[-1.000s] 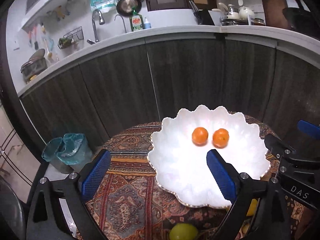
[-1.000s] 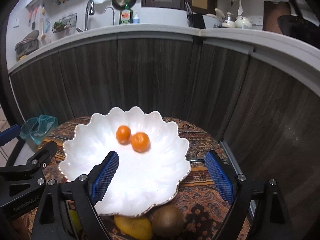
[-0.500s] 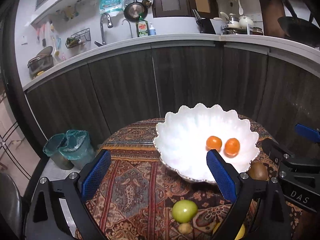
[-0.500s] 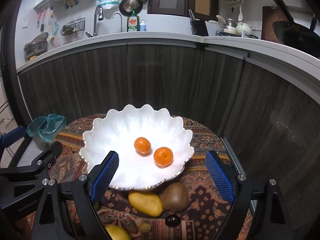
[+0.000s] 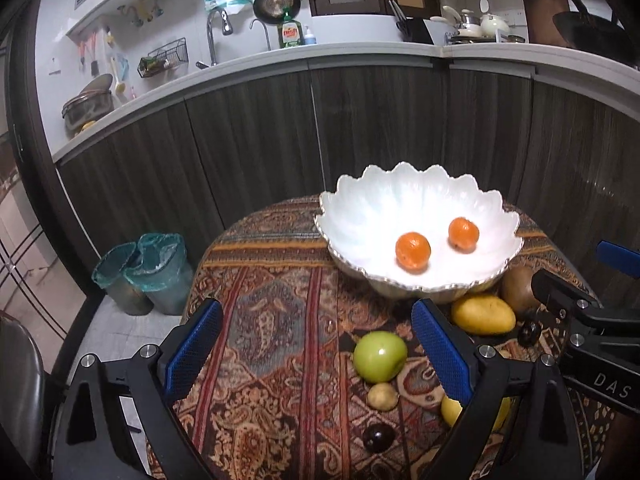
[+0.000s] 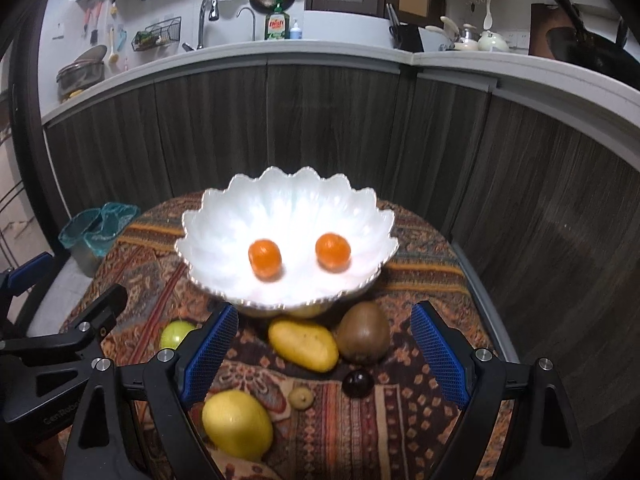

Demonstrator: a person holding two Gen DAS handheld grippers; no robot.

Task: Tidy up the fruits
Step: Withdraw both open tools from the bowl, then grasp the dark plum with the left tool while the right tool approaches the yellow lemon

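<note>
I have both grippers hanging over the round worktop (image 6: 420, 248), which is covered with a patterned cloth. The left gripper (image 5: 316, 344) has its jaws wide apart with nothing between them, and so does the right gripper (image 6: 324, 350).

The white scalloped bowl (image 6: 288, 208) sits at twelve o'clock in the right wrist view, with two mandarins (image 6: 264, 258) lying apart inside it.

Loose on the cloth just this side of the bowl are:
- a mango (image 6: 303, 345) touching a kiwi (image 6: 363, 332) at its three o'clock
- a dark plum (image 6: 358, 384)
- a small tan fruit (image 6: 301, 397)
- a lemon (image 6: 237, 424) at seven o'clock
- a green apple (image 5: 379, 356)
</note>
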